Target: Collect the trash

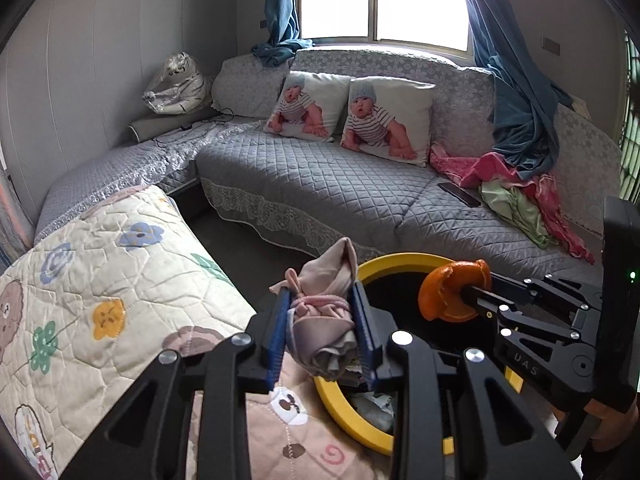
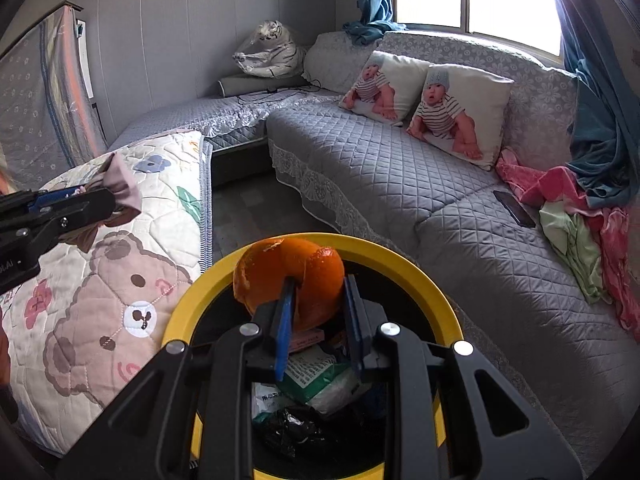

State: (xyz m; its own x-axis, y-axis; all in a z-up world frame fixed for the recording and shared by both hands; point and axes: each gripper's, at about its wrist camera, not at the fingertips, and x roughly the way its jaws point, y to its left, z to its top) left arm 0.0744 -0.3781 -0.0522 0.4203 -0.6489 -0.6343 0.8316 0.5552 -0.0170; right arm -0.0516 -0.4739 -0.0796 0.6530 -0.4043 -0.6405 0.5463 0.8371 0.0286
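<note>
My left gripper (image 1: 320, 292) is shut on a pinkish-beige knotted bundle (image 1: 324, 336), held just over the near left rim of a yellow-rimmed black bin (image 1: 400, 259). In the right wrist view this left gripper (image 2: 96, 200) and its bundle (image 2: 122, 188) hang over the quilt, left of the bin. My right gripper (image 2: 319, 284) is shut on a curled orange peel (image 2: 280, 264) above the mouth of the bin (image 2: 404, 258). From the left wrist view the right gripper (image 1: 470, 293) reaches in from the right with the peel (image 1: 452, 292). Inside the bin lie a green-white packet (image 2: 316, 376) and black plastic.
A bear-print quilt (image 2: 100, 280) lies left of the bin. A grey quilted corner sofa (image 1: 320, 184) runs behind and to the right, with two baby-print pillows (image 1: 384, 116), a phone (image 1: 460, 194), pink and green cloths (image 1: 516, 196) and a tiger plush (image 1: 176, 84).
</note>
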